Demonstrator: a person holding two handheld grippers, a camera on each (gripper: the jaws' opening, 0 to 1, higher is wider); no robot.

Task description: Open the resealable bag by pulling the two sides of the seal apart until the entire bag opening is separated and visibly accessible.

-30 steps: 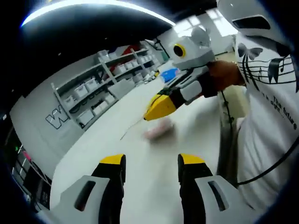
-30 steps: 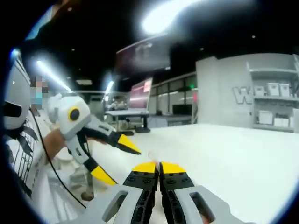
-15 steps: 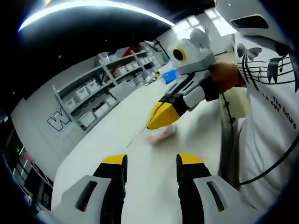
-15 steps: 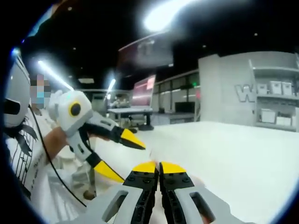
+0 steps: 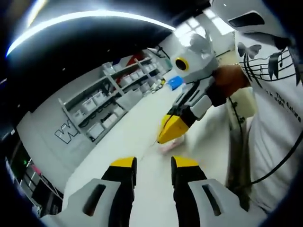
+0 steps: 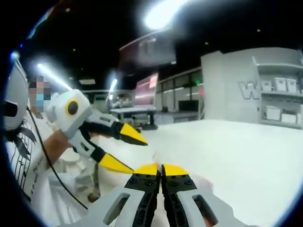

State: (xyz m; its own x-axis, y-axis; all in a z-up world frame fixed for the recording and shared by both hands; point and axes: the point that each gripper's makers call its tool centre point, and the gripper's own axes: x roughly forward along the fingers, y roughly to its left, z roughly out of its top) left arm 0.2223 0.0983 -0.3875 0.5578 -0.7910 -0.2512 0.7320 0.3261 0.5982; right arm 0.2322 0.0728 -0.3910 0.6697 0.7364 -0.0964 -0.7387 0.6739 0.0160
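The right gripper (image 5: 171, 130), jaws clenched on the bag (image 5: 170, 144), is holding it above the white table (image 5: 137, 142). The left gripper (image 5: 151, 163), jaws released, should be pinching the seal's opposite side squarely.

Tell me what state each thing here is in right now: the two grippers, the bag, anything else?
Left gripper: open, nothing between its jaws.
Right gripper: shut, jaws pressed together; what it pinches, if anything, cannot be told.
Bag: blurred pinkish patch just beyond the right gripper's tips; seal state cannot be told.
Table: white, bare where shown.
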